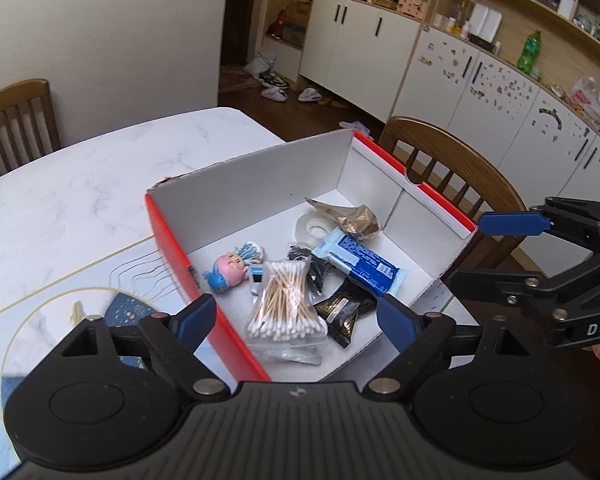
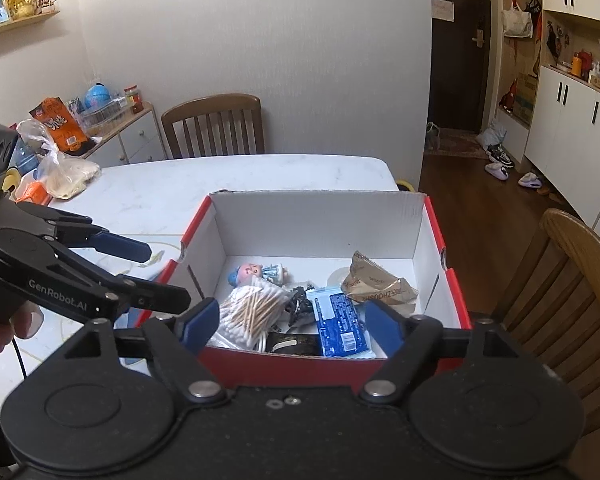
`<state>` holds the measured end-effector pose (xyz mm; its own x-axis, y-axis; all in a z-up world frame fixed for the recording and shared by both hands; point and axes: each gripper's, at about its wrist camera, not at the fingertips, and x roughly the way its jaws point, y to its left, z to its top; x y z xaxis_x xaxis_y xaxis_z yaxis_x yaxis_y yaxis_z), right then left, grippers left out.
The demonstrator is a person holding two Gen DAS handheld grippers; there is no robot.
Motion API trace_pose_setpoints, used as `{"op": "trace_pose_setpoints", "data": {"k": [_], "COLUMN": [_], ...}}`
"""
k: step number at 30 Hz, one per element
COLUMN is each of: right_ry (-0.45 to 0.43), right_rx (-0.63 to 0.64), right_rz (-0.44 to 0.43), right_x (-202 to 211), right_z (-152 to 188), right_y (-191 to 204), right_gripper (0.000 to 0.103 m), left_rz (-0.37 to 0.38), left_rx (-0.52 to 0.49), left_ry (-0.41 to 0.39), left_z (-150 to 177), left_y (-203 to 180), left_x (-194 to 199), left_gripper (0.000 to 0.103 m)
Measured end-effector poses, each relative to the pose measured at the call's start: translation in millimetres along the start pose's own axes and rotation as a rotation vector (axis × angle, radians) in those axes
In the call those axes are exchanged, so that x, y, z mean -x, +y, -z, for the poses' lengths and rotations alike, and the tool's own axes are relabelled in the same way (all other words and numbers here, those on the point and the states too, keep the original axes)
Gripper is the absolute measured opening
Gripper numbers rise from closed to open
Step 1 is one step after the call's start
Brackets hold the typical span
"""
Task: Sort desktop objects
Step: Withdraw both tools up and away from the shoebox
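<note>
Two empty hand-held grippers, the left (image 1: 296, 320) and the right (image 2: 292, 326), hover with fingers spread above a red-and-white cardboard box (image 2: 436, 236) at the marble worktop's (image 1: 80, 184) chair-side edge, holding cotton swabs (image 1: 286, 300), a blue packet (image 1: 360, 264) and a figurine (image 1: 228, 270).

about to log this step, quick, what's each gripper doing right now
Left gripper: open, holding nothing, above the red and white cardboard box.
Right gripper: open, holding nothing, at the box's near edge.
</note>
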<state>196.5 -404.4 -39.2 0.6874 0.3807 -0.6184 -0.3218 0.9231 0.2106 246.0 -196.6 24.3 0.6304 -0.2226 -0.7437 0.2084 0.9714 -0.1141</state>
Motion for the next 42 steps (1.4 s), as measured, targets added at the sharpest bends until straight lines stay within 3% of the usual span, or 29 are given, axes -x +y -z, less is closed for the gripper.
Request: {"op": "trace_pose_setpoints", "data": {"k": [4, 8, 25, 35, 42], "right_ry": [-0.014, -0.029, -0.038, -0.012, -0.002], "right_rx": [-0.005, -0.01, -0.022, -0.022, -0.034], "right_rz": [0.004, -0.002, -0.019, -0.004, 0.004], "right_x": [4, 9, 16, 13, 13], "right_z": [2, 6, 19, 26, 31], "right_y": [5, 11, 33, 39, 38], "right_gripper": [0.085, 0.087, 0.088, 0.088, 0.088], "left_rz": [-0.012, -0.018, -0.064, -0.139, -0.139], "left_rx": [0.026, 0.059, 0.08, 0.039, 0.07], "left_ry": [-0.005, -0.029, -0.126, -0.087, -0.07], "left_z": [6, 15, 45, 53, 56], "left_y": [4, 8, 13, 7, 10], "left_x": [5, 13, 46, 38, 36], "left_gripper": [0.09, 0.103, 0.103, 0.103, 0.103]}}
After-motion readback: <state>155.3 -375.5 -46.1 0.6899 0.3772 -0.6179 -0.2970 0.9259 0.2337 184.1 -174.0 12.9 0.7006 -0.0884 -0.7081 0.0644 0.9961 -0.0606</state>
